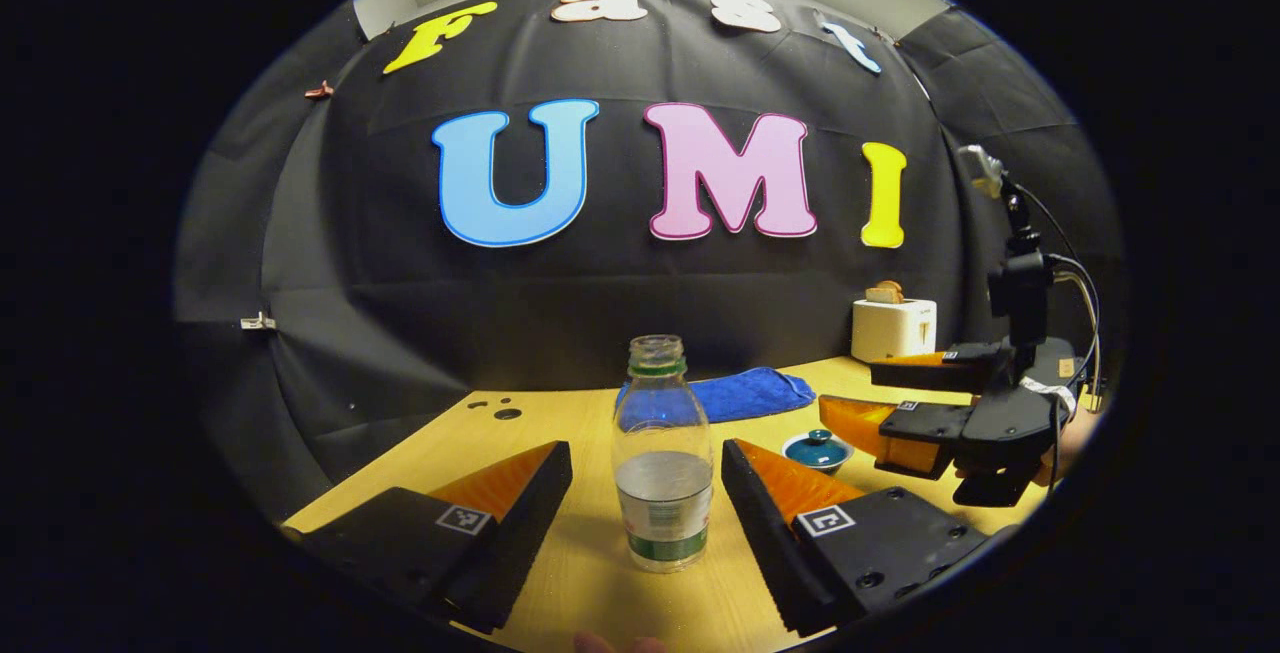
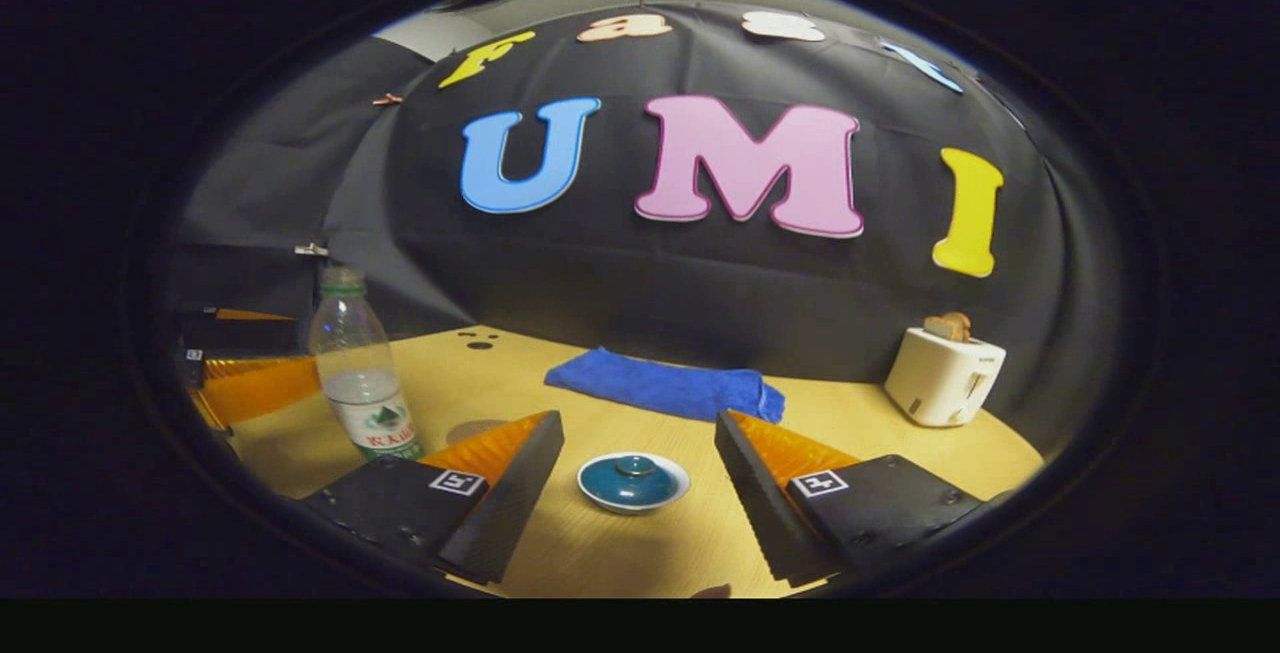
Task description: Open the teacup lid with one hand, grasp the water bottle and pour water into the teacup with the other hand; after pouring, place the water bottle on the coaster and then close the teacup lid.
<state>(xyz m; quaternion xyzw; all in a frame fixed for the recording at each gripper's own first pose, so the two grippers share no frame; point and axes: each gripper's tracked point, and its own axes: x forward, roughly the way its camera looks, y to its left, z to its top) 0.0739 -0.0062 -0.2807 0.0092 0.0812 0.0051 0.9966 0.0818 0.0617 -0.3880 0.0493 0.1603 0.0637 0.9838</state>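
A clear water bottle (image 1: 662,463) with no cap stands upright on the wooden table, about half full. My left gripper (image 1: 645,453) is open, one finger on each side of the bottle and neither touching it. To the right sits the teacup (image 1: 817,450), small and white, its teal lid on. In the right gripper view the teacup (image 2: 633,481) lies just ahead of my open right gripper (image 2: 638,423), between the finger lines. The bottle (image 2: 362,383) stands at far left beside the left gripper's orange fingers (image 2: 255,388). A round coaster (image 2: 475,429) peeks out behind my left finger.
A folded blue cloth (image 2: 665,385) lies at the back of the table (image 2: 600,553). A white toaster (image 2: 943,375) holding toast stands at the back right. In the left gripper view, my right gripper (image 1: 850,388) hovers open above and to the right of the teacup, a hand behind it.
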